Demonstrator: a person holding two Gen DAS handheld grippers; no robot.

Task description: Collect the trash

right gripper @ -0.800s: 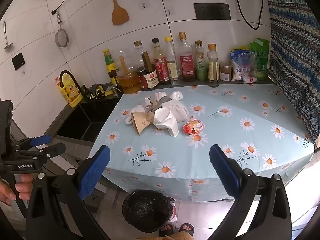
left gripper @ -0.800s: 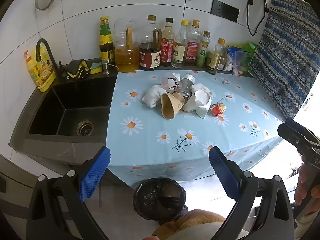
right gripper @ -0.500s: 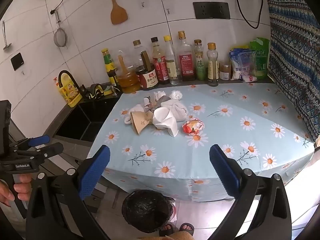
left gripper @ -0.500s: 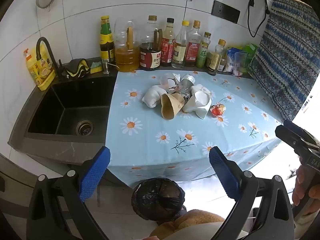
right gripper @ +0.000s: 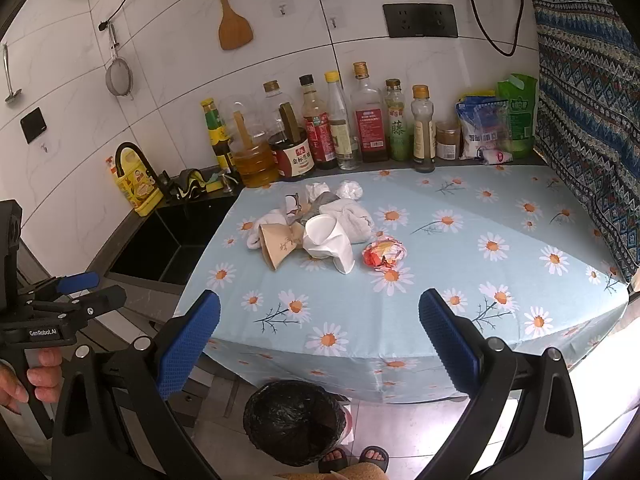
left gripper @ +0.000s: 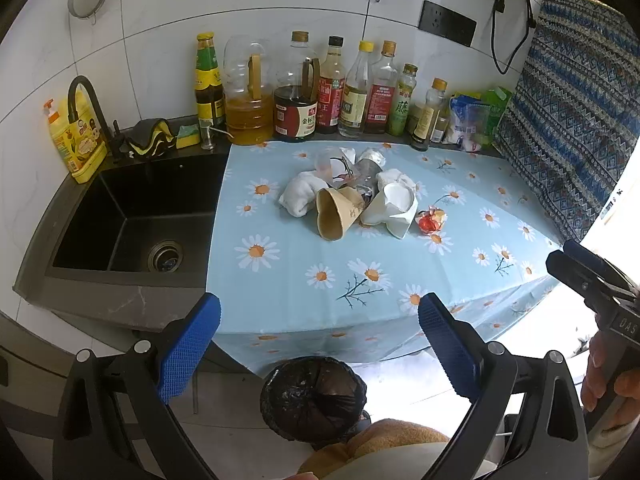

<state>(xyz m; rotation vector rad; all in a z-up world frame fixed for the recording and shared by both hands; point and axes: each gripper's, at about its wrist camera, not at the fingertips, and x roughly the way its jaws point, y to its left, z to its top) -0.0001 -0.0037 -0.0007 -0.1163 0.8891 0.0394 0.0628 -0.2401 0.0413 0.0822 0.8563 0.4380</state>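
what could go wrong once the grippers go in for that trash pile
The brown paper cup and white cup lie touching in a tight heap, so a grab may drag neighbours off the tablecloth. The bottles stand close behind the heap; overreaching could topple one. The bin sits low below the table edge, so drops may miss.

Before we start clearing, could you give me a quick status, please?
Both grippers, left and right, open, empty. Trash pile untouched on the table. Bin below the edge; path clear.
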